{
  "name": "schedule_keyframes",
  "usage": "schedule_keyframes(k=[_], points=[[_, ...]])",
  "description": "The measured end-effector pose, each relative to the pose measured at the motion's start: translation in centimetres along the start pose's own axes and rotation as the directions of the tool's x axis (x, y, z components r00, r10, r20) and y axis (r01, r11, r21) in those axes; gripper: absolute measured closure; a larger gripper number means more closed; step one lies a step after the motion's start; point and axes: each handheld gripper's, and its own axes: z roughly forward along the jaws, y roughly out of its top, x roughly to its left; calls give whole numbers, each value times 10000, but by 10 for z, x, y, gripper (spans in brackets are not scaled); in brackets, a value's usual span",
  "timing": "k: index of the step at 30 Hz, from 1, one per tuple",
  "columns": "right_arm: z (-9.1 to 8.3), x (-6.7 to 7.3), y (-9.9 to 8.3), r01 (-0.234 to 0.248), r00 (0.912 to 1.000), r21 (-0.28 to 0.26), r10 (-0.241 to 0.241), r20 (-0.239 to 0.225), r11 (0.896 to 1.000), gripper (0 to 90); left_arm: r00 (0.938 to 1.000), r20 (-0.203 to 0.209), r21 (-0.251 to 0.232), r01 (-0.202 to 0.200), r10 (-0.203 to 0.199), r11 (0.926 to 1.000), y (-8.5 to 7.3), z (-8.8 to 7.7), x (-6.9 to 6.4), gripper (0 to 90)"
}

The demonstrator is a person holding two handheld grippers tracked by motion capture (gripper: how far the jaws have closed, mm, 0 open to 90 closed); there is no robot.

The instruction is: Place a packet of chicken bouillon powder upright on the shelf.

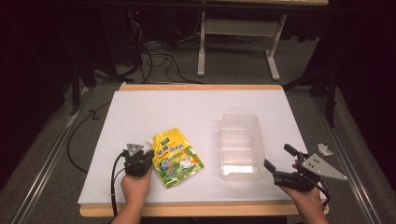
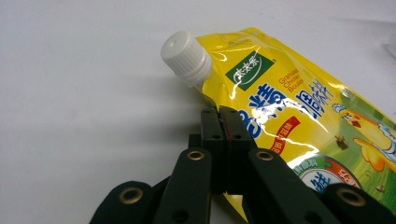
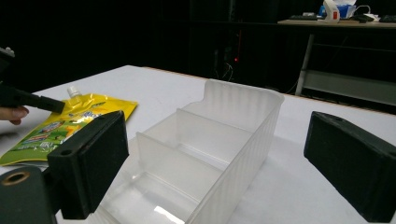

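A yellow spouted pouch point(image 1: 180, 158) with a white screw cap point(image 2: 186, 58) lies flat on the white table sheet, left of centre. My left gripper point(image 1: 148, 156) sits at its left edge. In the left gripper view the jaws point(image 2: 222, 114) are closed together right along that edge of the pouch point(image 2: 289, 107). A clear plastic divided bin point(image 1: 223, 140) stands to the right of the pouch. My right gripper point(image 1: 279, 157) hovers open near the bin's front right corner. Its pads point(image 3: 93, 158) stand wide apart, with the bin wall point(image 3: 243, 154) between them farther off. The pouch point(image 3: 60, 126) lies beyond on the left.
A small white scrap point(image 1: 323, 149) lies off the sheet at the right. The wooden table edge point(image 1: 201, 87) runs along the back. Cables point(image 1: 159, 60) and a grey desk frame point(image 1: 201, 46) stand on the floor behind. Bare sheet lies behind the pouch and bin.
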Motion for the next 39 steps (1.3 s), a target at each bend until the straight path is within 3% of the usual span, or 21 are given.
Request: schedule_keyframes(k=[1, 3, 9, 12, 16, 25, 26, 27, 28, 31, 33, 39], points=[[0, 0, 0, -7, 10000, 2, 7, 2, 10000, 67, 10000, 0, 0, 0, 0, 10000, 0, 0, 0, 900], [0, 0, 0, 1, 10000, -3, -1, 24, 10000, 69, 9985, -152, -311, -532, 528, 9981, 2, -4, -6, 900], [0, 1, 1, 101, 9999, 25, -101, -59, 9999, 68, 9945, -262, -1192, -1037, 1013, 9874, 6, -18, -16, 900], [-1, 4, 1, 166, 9997, 57, -165, -184, 9998, 61, 9889, -483, -1679, -1464, 1403, 9749, 7, -26, -25, 900], [-1, 9, 4, 328, 9989, 115, -324, -350, 9994, 52, 9830, -487, -2307, -1835, 1770, 9556, 7, -40, -34, 900], [1, 27, 11, 581, 9954, 247, -560, -777, 9980, 50, 9734, -148, -3382, -2201, 2287, 9150, 3, -71, -52, 900], [1, 29, 12, 590, 9949, 295, -564, -833, 9978, 50, 9734, -148, -3382, -2201, 2287, 9150, 3, -71, -52, 900], [1, 29, 12, 590, 9949, 295, -564, -833, 9978, 50, 9704, -152, -3458, -2311, 2408, 9094, 3, -74, -54, 900], [2, 33, 13, 574, 9944, 363, -539, -908, 9977, 49, 9647, -171, -3652, -2508, 2630, 8965, 1, -80, -60, 900], [4, 42, 16, 646, 9913, 460, -588, -1180, 9968, 46, 9555, -220, -3899, -2791, 2941, 8775, -1, -87, -68, 900], [7, 48, 18, 746, 9876, 512, -666, -1423, 9959, 38, 9541, -203, -4006, -2817, 2989, 8719, -3, -90, -71, 900], [22, 69, 32, 755, 9738, 730, -578, -2199, 9945, 27, 9521, -66, -4151, -2806, 3056, 8654, -6, -96, -76, 900]])
